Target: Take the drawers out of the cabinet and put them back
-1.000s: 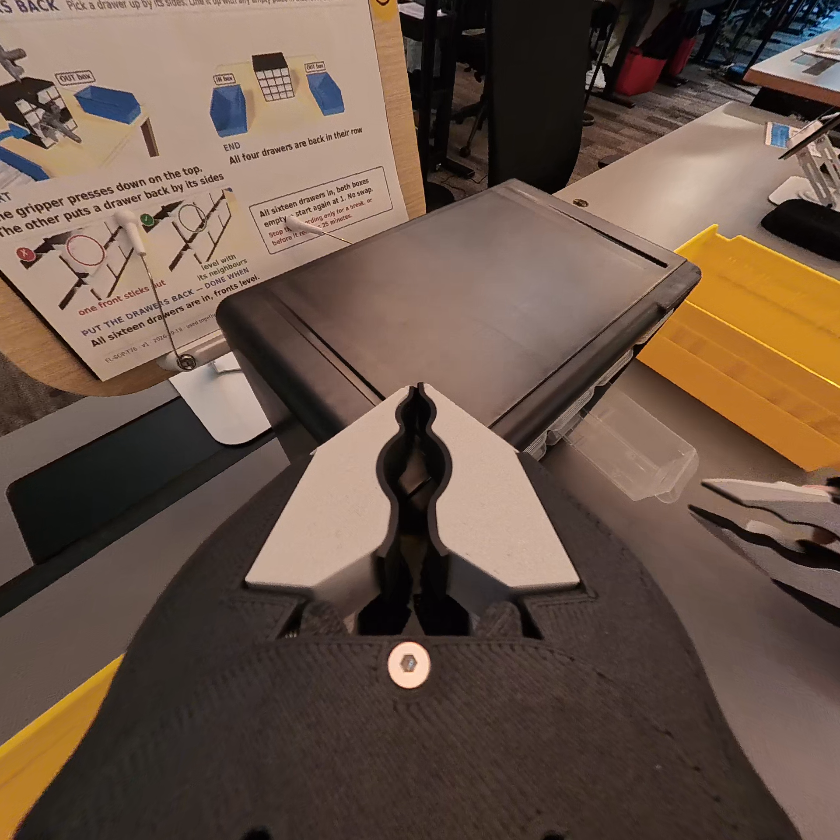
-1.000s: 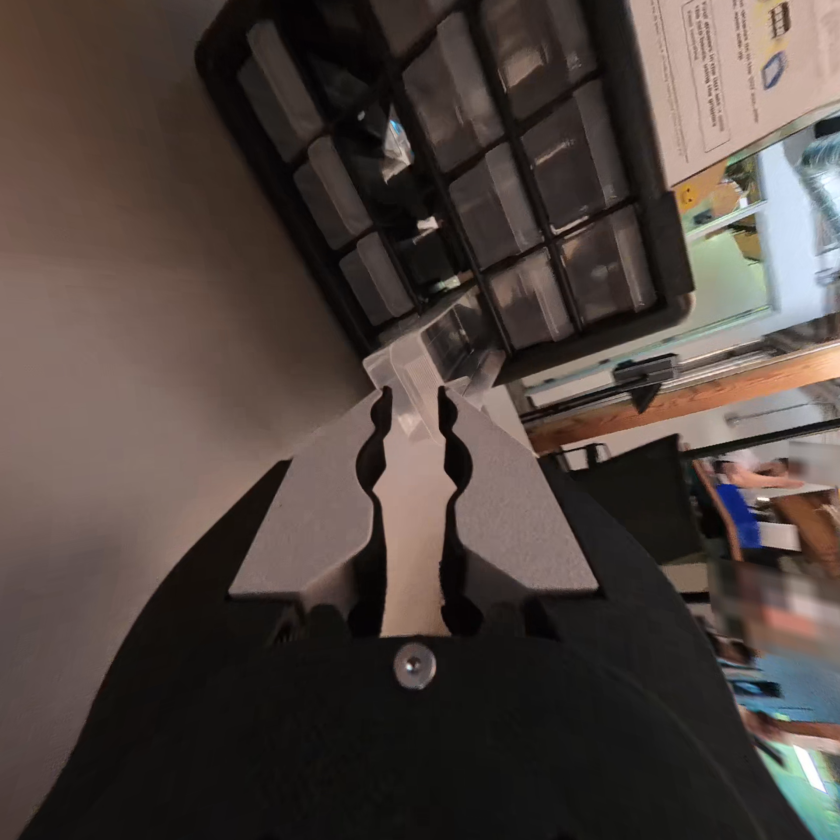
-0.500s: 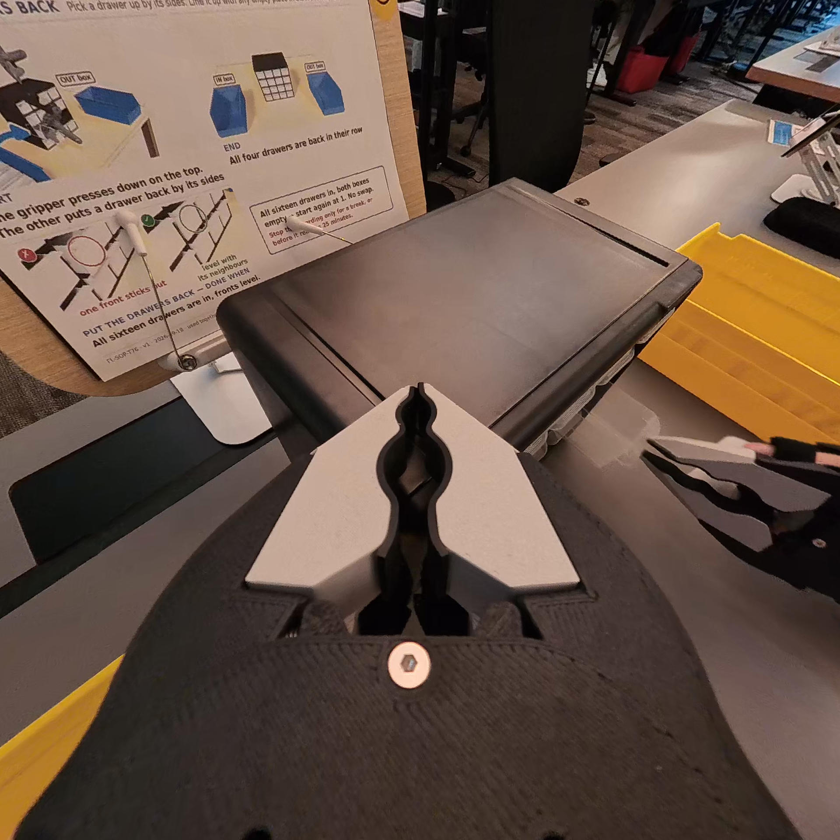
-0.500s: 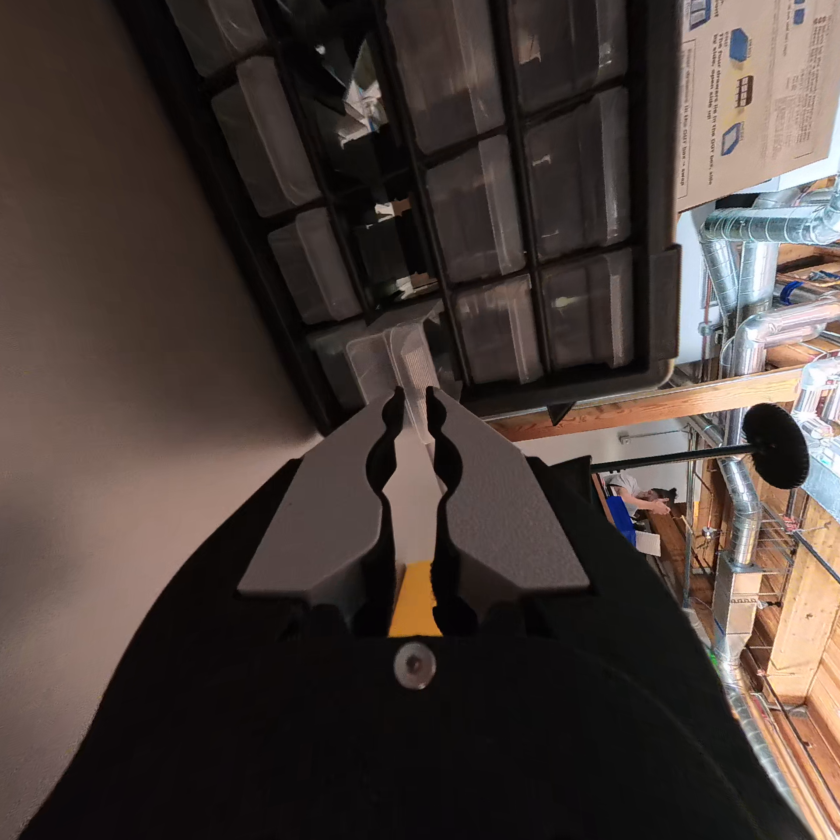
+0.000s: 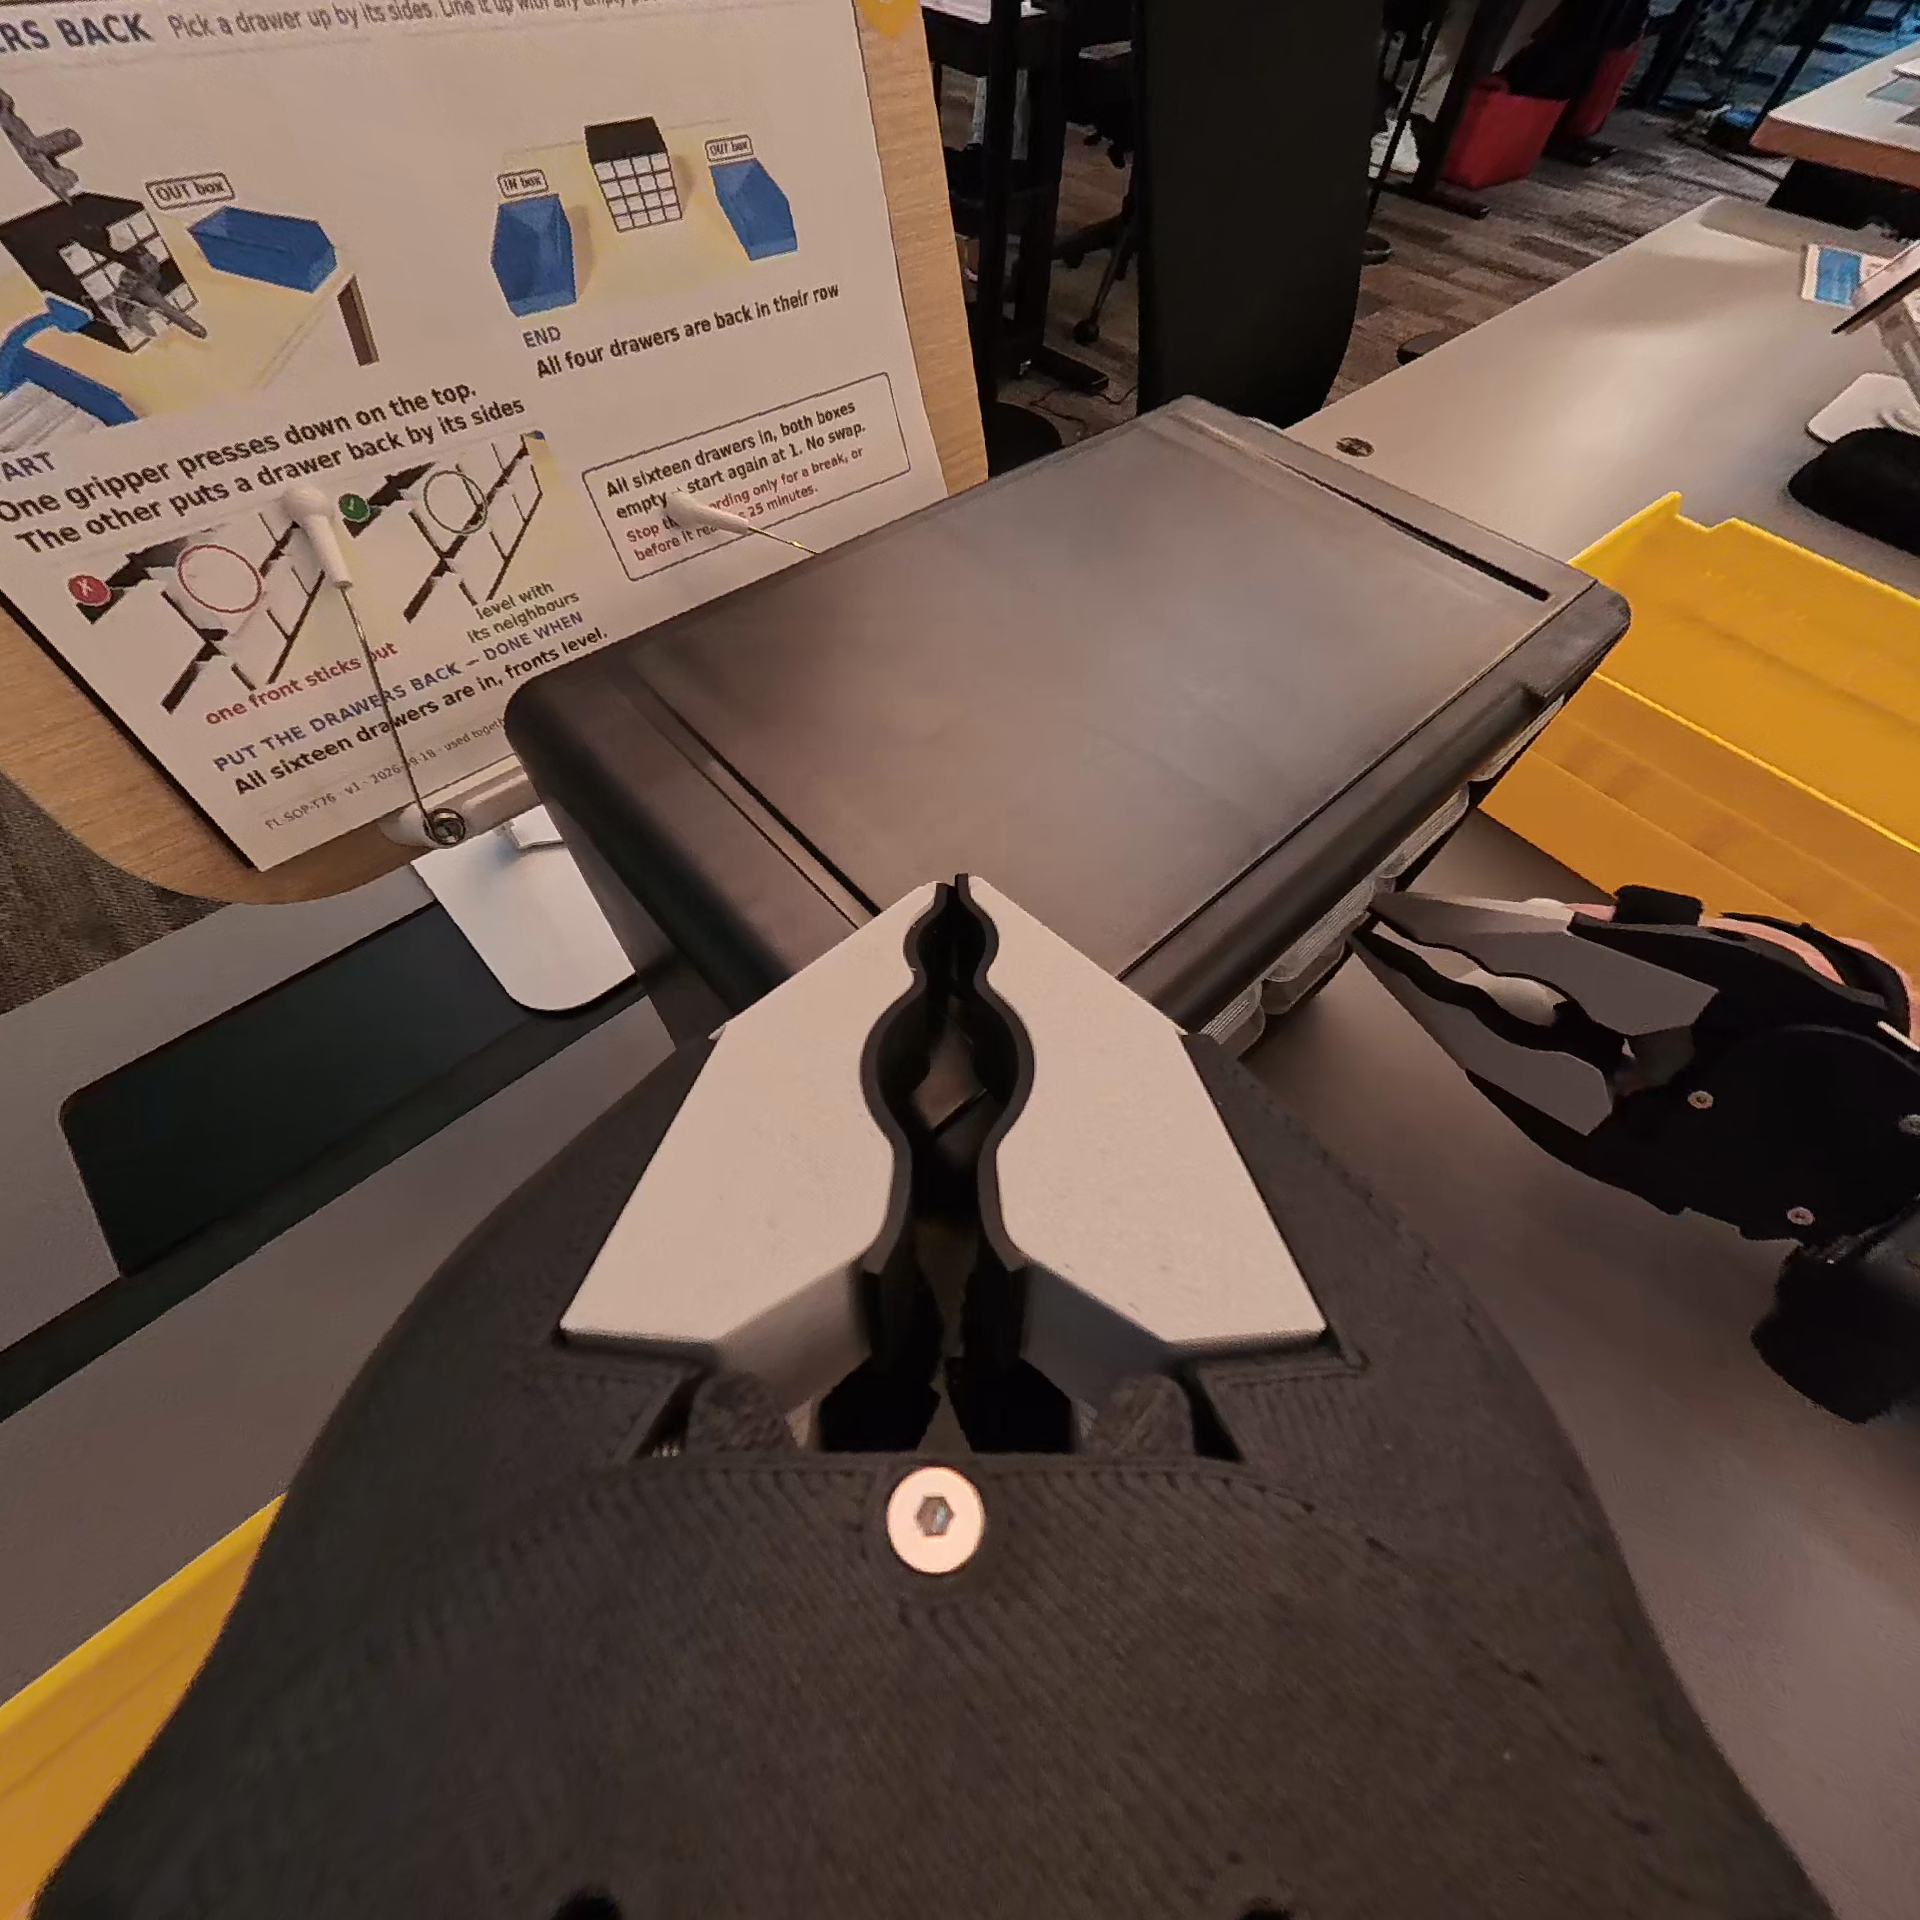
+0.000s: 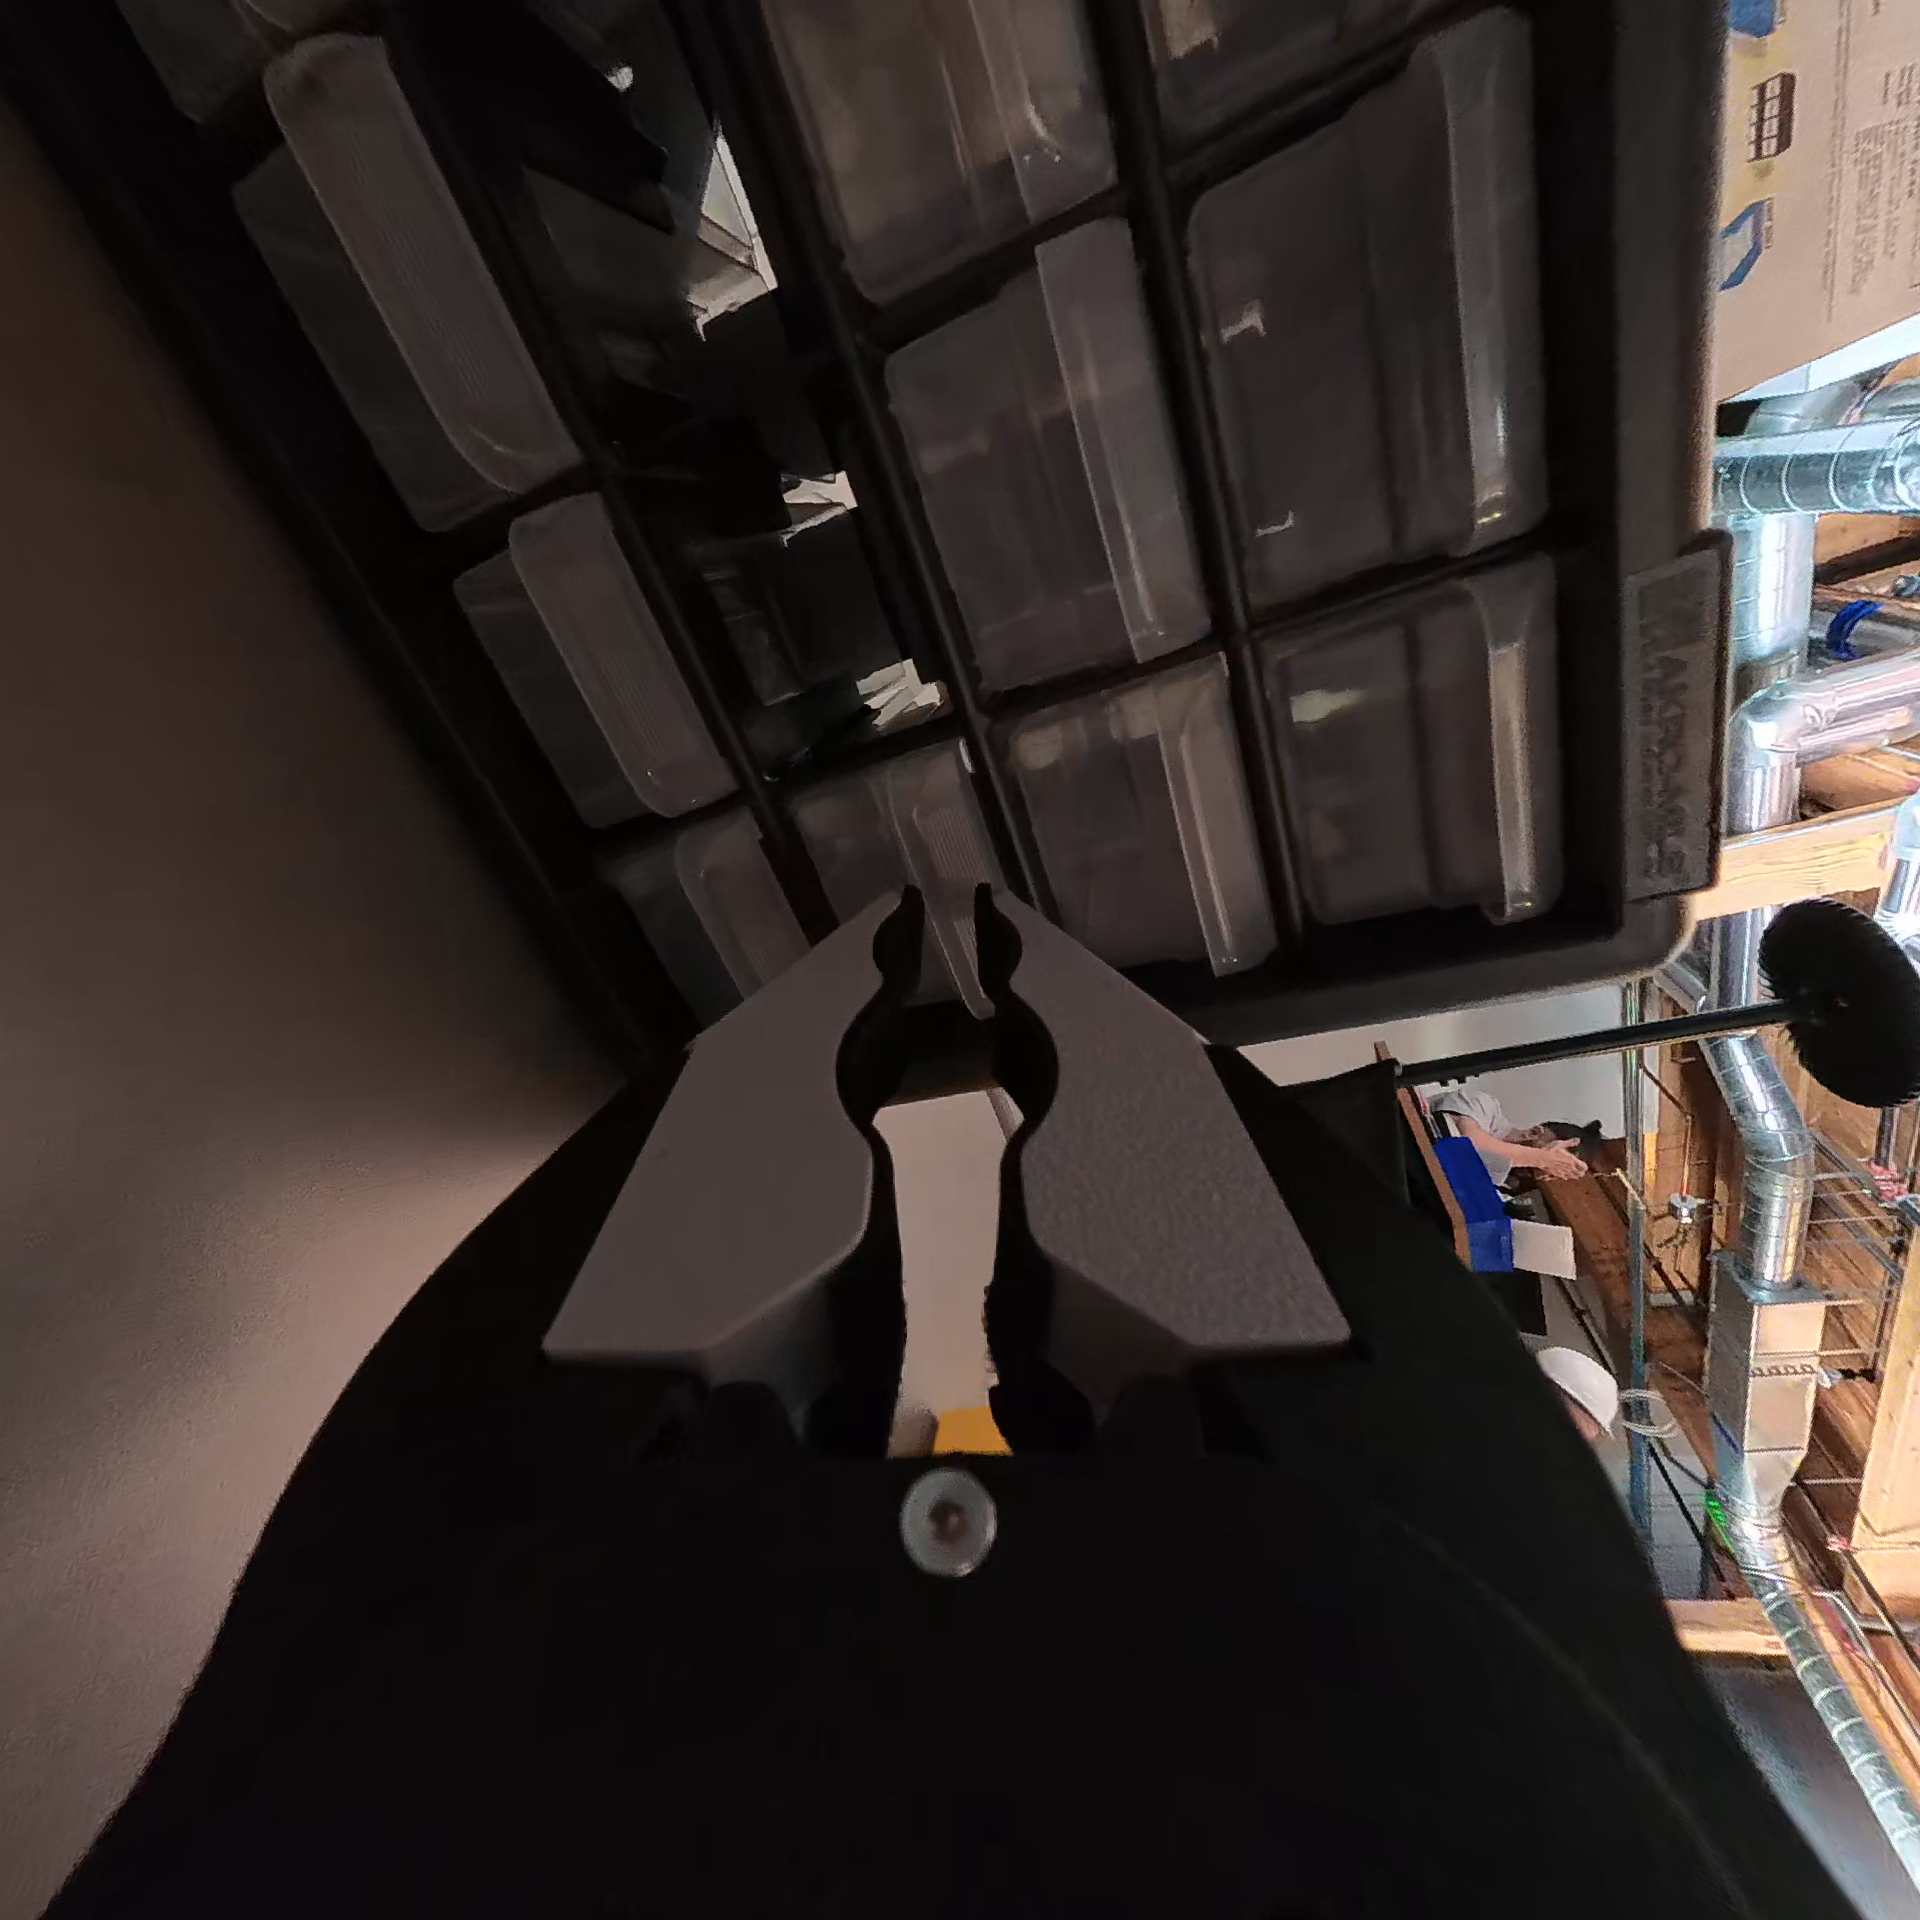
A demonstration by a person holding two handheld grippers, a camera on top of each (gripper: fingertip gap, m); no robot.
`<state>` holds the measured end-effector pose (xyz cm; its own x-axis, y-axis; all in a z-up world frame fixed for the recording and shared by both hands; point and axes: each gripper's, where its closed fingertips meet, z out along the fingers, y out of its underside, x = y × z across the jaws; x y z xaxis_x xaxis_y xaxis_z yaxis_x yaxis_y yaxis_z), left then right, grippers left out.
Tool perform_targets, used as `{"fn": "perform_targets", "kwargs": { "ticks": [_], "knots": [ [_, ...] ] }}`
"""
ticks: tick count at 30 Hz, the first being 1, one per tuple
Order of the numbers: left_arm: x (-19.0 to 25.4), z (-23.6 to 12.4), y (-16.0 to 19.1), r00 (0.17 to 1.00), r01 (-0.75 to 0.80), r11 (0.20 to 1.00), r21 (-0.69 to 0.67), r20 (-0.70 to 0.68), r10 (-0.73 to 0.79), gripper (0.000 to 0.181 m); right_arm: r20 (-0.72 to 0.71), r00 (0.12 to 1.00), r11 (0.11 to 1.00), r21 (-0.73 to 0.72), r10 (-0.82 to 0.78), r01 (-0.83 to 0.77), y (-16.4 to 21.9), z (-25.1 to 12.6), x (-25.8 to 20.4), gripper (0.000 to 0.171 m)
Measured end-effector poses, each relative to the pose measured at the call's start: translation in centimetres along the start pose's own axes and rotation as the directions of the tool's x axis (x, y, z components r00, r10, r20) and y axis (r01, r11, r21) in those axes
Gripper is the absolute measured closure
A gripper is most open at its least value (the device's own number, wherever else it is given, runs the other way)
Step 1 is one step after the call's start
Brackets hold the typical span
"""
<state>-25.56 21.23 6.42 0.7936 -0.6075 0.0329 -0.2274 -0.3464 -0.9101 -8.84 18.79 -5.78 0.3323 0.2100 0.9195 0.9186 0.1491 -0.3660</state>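
The black drawer cabinet (image 5: 1091, 675) stands on the grey table. My left gripper (image 5: 956, 883) is shut and empty, its tips on the near top edge of the cabinet. In the right wrist view the cabinet front (image 6: 1662, 727) shows rows of clear drawers and a few dark empty slots (image 6: 790, 623). My right gripper (image 6: 945, 925) is shut on the handle lip of a clear drawer (image 6: 914, 831), which sits almost fully in its slot at the cabinet's end column. The right gripper also shows in the left wrist view (image 5: 1382, 920), tips against the drawer fronts (image 5: 1309, 956).
A yellow bin (image 5: 1714, 727) lies right of the cabinet, and another yellow bin's corner (image 5: 104, 1683) shows at the lower left. An instruction sheet (image 5: 416, 364) on a wooden board stands behind the cabinet. A person's hand (image 5: 1870, 966) holds the right gripper.
The clear drawer stuck far out of the cabinet; my right gripper closed on its handle and pushed it in almost flush. The left gripper has stayed on the cabinet top.
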Motion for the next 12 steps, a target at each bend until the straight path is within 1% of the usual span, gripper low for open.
{"fn": "perform_targets", "kwargs": {
  "ticks": [1,2,3,6,8,10,11,12],
  "knots": [
    [0.0,0.0,0.0,1.000,-0.001,1.000,-0.001,0.001,0.001,0.181,0.002,1.000,1.000,0.004,0.008,-0.008,0.0,0.0,0.0,0.162],
    [0.0,0.0,0.0,1.000,-0.001,1.000,-0.001,0.002,0.001,0.181,0.004,1.000,1.000,0.014,0.021,-0.022,-0.1,-0.1,-0.1,0.162],
    [0.0,0.0,0.0,1.000,-0.002,1.000,-0.002,0.004,0.002,0.181,0.016,0.999,0.999,0.041,0.034,-0.035,-0.5,-0.4,-0.2,0.158],
    [0.0,0.0,0.0,1.000,-0.006,1.000,-0.003,0.009,0.006,0.181,0.067,0.991,0.978,0.171,0.112,-0.122,-2.5,-2.3,0.1,0.155],
    [0.0,0.0,0.0,1.000,-0.008,1.000,-0.004,0.011,0.008,0.181,0.086,0.968,0.921,0.298,0.238,-0.253,-5.1,-4.3,2.8,0.155],
    [0.0,0.0,0.0,1.000,-0.007,1.000,-0.006,0.015,0.008,0.181,0.108,0.914,0.823,0.402,0.392,-0.401,-7.3,-6.0,7.4,0.166],
    [0.0,0.0,0.0,1.000,-0.009,1.000,-0.007,0.019,0.009,0.181,0.128,0.877,0.774,0.424,0.462,-0.470,-8.0,-6.3,9.7,0.169],
    [0.0,0.0,0.0,1.000,-0.012,1.000,-0.009,0.023,0.012,0.181,0.159,0.841,0.739,0.413,0.518,-0.533,-8.3,-6.0,11.6,0.169]
  ]
}}
